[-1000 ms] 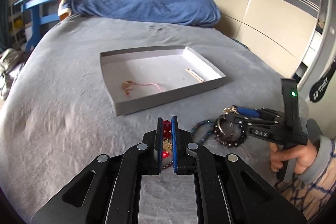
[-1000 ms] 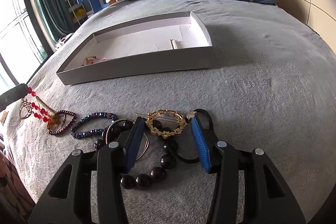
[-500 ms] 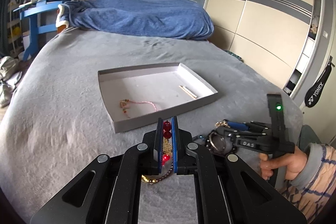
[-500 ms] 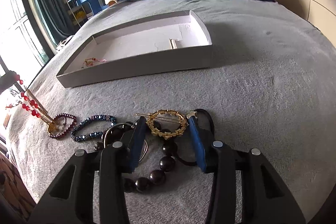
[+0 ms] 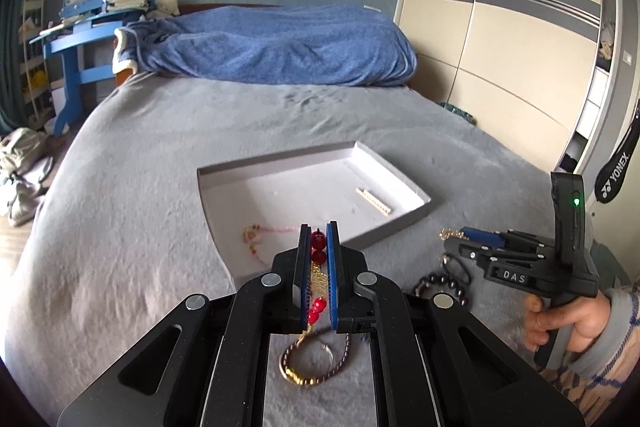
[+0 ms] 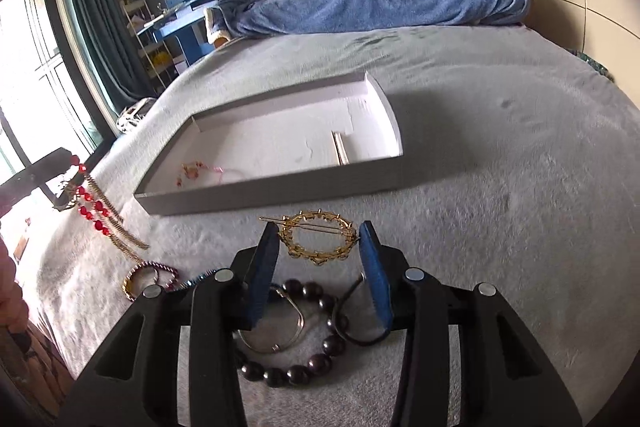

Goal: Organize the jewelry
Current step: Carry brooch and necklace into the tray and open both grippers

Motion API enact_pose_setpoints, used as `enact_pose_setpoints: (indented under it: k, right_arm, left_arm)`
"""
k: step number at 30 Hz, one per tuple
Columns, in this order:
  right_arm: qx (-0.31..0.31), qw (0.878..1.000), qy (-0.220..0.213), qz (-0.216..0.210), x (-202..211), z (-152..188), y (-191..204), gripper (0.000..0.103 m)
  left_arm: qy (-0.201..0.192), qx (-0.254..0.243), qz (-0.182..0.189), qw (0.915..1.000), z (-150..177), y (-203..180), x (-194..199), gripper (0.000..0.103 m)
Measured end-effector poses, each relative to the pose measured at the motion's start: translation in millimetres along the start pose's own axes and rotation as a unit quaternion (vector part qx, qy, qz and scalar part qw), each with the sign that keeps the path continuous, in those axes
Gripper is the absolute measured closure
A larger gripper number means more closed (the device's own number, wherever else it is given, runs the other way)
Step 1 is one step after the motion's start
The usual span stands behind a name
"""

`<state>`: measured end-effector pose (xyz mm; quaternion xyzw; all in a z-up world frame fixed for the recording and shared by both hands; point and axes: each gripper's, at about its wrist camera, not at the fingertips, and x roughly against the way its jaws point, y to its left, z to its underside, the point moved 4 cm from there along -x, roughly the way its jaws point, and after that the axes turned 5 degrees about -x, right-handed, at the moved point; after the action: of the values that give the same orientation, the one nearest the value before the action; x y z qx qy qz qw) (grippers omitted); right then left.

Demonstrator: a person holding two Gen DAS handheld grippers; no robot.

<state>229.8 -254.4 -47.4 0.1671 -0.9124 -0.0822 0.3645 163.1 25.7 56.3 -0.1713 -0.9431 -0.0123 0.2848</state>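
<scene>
My left gripper [image 5: 319, 231] is shut on a necklace of red beads and gold chain [image 5: 319, 247], which hangs from the jaws above the grey bed. In the right wrist view the necklace [image 6: 94, 203] dangles at the far left. My right gripper [image 6: 318, 233] is shut on a round gold hair clip [image 6: 320, 258], lifted off the bed; in the left wrist view it [image 5: 464, 243] is at the right. The shallow grey tray [image 5: 400, 227] [image 6: 280, 193] lies just beyond both grippers. It holds a pink chain [image 6: 196, 173] and a pale bar clip [image 6: 342, 151].
Under my right gripper lie a dark bead bracelet [image 6: 304, 367], a silver bangle [image 6: 280, 339] and a black hair tie [image 6: 352, 331]. A purple and gold bracelet [image 6: 150, 277] lies to their left. A blue blanket [image 5: 272, 43] covers the bed's far end. A wardrobe [image 5: 500, 47] stands at the right.
Both grippers have risen. The necklace has come up off the bed with the left one. The right jaws closed on the gold clip and lifted it.
</scene>
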Motion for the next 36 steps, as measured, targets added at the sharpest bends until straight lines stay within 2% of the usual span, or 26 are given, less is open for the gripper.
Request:
enact_pose_setpoints:
  k: [12,16,25,36]
  right_arm:
    - [0.006,1.0,-0.009,-0.012,-0.4,-39.5,14.8,0.062]
    - [0.021,1.0,-0.012,-0.014,-5.9,-52.9,24.6,0.062]
    - [0.039,0.999,-0.01,-0.031,-34.3,-88.7,45.6,0.062]
    - [0.044,0.998,0.012,-0.033,-79.9,-108.2,54.5,0.062]
  left_arm:
    - [-0.026,-0.02,0.005,0.9995,-44.3,-4.1,-15.2,0.095]
    - [-0.031,-0.012,0.012,0.9994,-58.0,-0.5,-24.2,0.095]
    - [-0.029,-0.015,0.004,0.9995,-78.3,6.9,-54.7,0.095]
    - [-0.013,-0.01,-0.013,0.9998,-94.2,32.3,-99.9,0.095]
